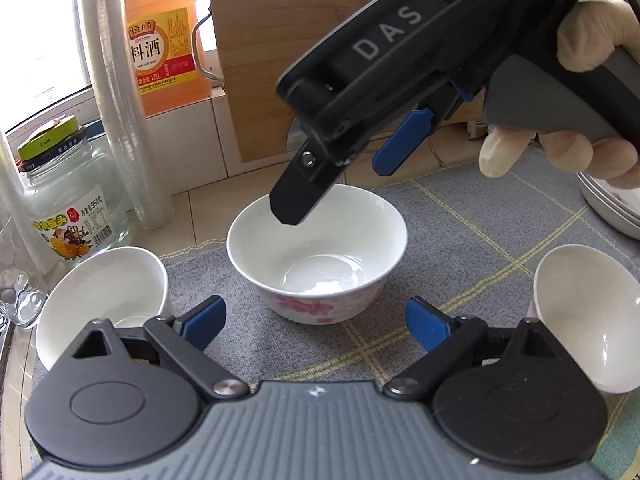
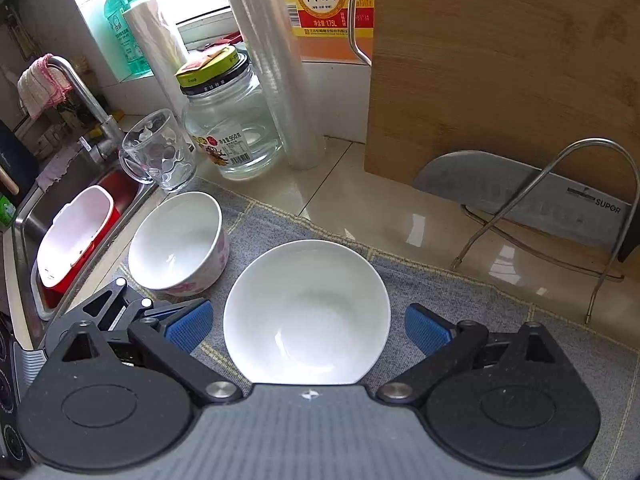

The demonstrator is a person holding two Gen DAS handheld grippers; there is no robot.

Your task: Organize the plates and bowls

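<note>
Both sets of jaws stand spread wide with nothing between their blue pads. The left gripper (image 1: pixel 316 322) points at the flowered bowl (image 1: pixel 317 252) in the middle of the cloth, while the right gripper (image 2: pixel 308 330) hangs above that same bowl (image 2: pixel 307 312), one black finger reaching over its far rim without clearly touching. A second bowl (image 1: pixel 104 300) sits at the near left edge of the cloth, and a third bowl (image 1: pixel 588 316) lies tilted at the near right; a stack of plates (image 1: pixel 612 208) shows at the far right. The likely risk, as I judge it, is that the two tools crowd the same bowl and knock together, or that a pad closing on the smooth glazed rim slips and tips the bowl. The left bowl (image 2: pixel 178 244) is close to the sink (image 2: pixel 76 216) edge, so a careless nudge could send it over or into the glass mug (image 2: pixel 158 152) just beyond it. The bowls rest on a grey checked cloth (image 1: pixel 480 232) over a pale glossy counter (image 2: pixel 400 216). Beyond stand a glass jar (image 2: pixel 228 128), a roll of plastic wrap (image 2: pixel 272 64), a bottle of cooking wine (image 1: pixel 168 44), and a wooden cutting board (image 2: pixel 500 72) leaning upright with a cleaver (image 2: pixel 520 192) in a wire rack.
</note>
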